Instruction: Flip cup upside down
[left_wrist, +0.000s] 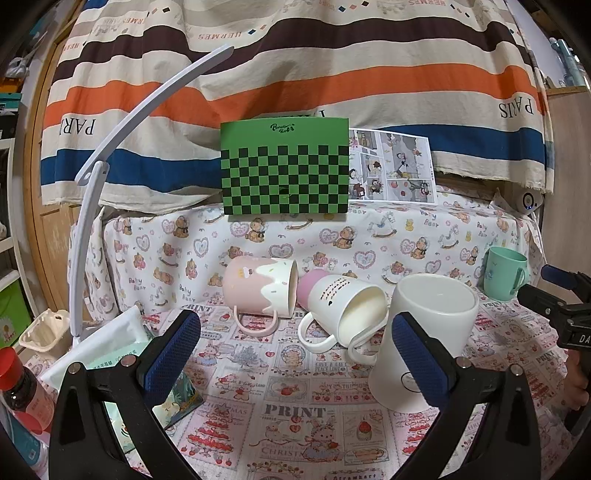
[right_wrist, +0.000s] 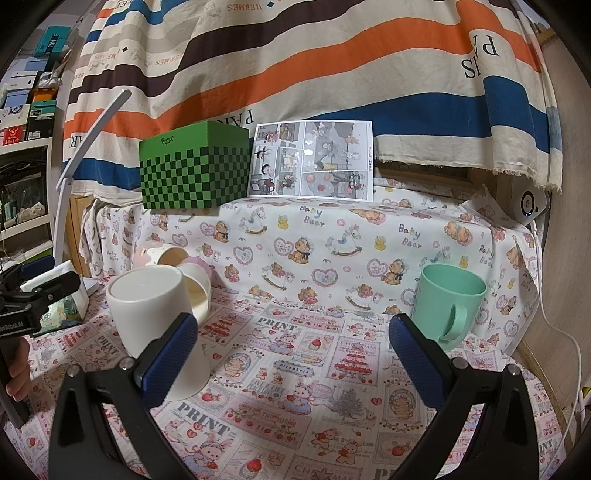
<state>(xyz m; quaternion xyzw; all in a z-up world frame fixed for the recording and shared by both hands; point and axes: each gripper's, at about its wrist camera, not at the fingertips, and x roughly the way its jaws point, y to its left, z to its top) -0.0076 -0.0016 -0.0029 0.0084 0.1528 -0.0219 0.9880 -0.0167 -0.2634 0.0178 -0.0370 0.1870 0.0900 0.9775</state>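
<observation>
A tall white cup (left_wrist: 424, 339) stands on the printed tablecloth with its flat bottom up, just behind the right finger of my left gripper (left_wrist: 295, 354), which is open and empty. It also shows in the right wrist view (right_wrist: 159, 317), behind the left finger of my right gripper (right_wrist: 293, 354), also open and empty. A mint green mug (right_wrist: 447, 302) stands upright, mouth up, beyond the right finger; it shows far right in the left wrist view (left_wrist: 504, 271). A pink mug (left_wrist: 258, 291) and a white mug (left_wrist: 343, 314) lie on their sides.
A green checkered box (left_wrist: 284, 166) and a comic sheet (left_wrist: 391, 166) stand on the raised ledge behind. A white lamp arm (left_wrist: 110, 147), a tissue pack (left_wrist: 110, 339) and a red-capped bottle (left_wrist: 18, 391) sit at the left. A white device (right_wrist: 532, 203) with a cable is at the right.
</observation>
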